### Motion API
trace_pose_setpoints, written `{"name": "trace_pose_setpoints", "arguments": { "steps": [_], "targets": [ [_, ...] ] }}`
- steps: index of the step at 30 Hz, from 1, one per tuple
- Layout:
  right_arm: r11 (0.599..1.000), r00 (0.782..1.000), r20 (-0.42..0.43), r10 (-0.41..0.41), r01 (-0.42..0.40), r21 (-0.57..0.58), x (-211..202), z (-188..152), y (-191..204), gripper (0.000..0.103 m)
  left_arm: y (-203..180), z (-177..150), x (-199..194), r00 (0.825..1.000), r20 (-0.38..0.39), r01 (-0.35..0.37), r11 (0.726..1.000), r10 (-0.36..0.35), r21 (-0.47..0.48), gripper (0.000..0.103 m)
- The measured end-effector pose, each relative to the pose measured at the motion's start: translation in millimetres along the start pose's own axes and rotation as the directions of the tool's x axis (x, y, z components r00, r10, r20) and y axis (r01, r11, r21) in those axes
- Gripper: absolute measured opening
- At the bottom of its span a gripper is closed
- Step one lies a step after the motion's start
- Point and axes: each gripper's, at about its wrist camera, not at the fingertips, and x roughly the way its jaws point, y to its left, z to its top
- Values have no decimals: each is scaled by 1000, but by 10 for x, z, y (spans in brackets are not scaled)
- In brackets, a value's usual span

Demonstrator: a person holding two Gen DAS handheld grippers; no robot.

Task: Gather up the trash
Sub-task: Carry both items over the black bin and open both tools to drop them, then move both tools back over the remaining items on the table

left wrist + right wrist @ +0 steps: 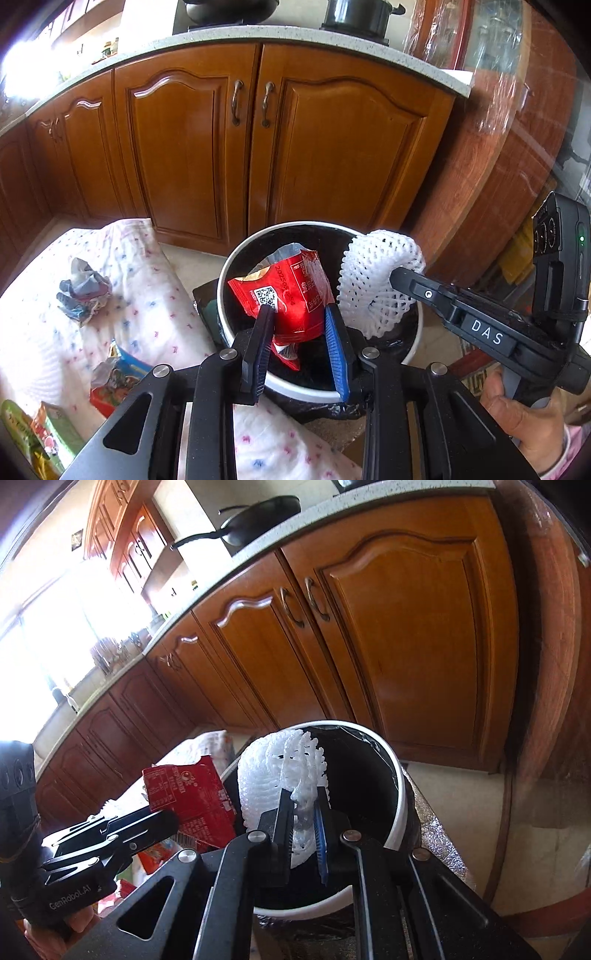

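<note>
My left gripper (297,314) is shut on a red snack wrapper (291,295), held over the mouth of a white-rimmed bin (236,258) lined with a black bag. My right gripper (303,797) is shut on a white foam fruit net (277,771) above the same bin (399,775). In the left wrist view the foam net (373,280) hangs at the right gripper's tip, over the bin's right side. The right wrist view shows the red wrapper (192,794) left of the net, in the left gripper's fingers.
A cloth with small pink and blue marks (147,295) lies left of the bin, carrying a crumpled grey wrapper (83,291) and colourful packets (114,380). Wooden cabinet doors (258,147) stand just behind the bin. A person's hand (517,417) holds the right gripper.
</note>
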Motion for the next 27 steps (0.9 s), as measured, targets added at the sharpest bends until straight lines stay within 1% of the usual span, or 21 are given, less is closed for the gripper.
{"name": "trace_pose_setpoints", "arguments": {
  "steps": [2,3,4,6,7,8,10,11,13,14,16,18,20,22,27],
  "targets": [
    [1000,1000,-13,-4,4,1,62,8,-38,14,22,25,61,1000,-14,1,1000,-1,-1,31],
    [1000,1000,-18,-7,8,4,89,6,-52,14,15,30,92,1000,-20,3,1000,-3,-1,31],
    [1000,1000,-21,-10,10,8,114,11,-75,15,27,41,125,1000,-23,-1,1000,1,-1,34],
    [1000,1000,-30,-8,9,25,150,11,-116,23,29,64,150,1000,-30,0,1000,0,-8,44],
    [999,999,-35,-5,7,36,171,27,-134,40,42,70,155,1000,-30,-4,1000,4,-13,54],
    [999,999,-36,5,-3,45,182,48,-150,54,45,70,144,1000,-23,-6,1000,6,-16,57],
    [999,1000,-25,11,-10,50,158,44,-170,63,10,33,66,1000,-12,-7,1000,7,-23,57],
    [999,1000,-17,14,-13,51,132,36,-173,63,24,23,42,1000,-8,-6,999,6,-32,58],
    [998,1000,0,26,-26,57,75,20,-168,65,11,-96,-74,1000,7,2,999,-1,-48,60],
    [998,1000,10,28,-29,59,32,11,-159,69,23,-123,-115,1000,16,1,999,0,-53,62],
    [998,999,28,30,-32,54,-40,-18,-125,74,27,-215,-231,999,33,-9,998,11,-60,68],
    [998,999,41,31,-33,45,-113,-50,-72,79,25,-323,-377,999,52,-14,998,17,-67,69],
    [998,998,52,32,-35,46,-192,-111,-14,89,62,-423,-497,997,68,-28,997,33,-75,70],
    [998,998,57,33,-36,52,-265,-183,55,93,71,-540,-653,995,83,-42,996,49,-84,73],
    [996,997,53,48,-51,67,-397,-393,248,94,221,-788,-941,990,97,-85,988,98,-132,74]
  ]
}}
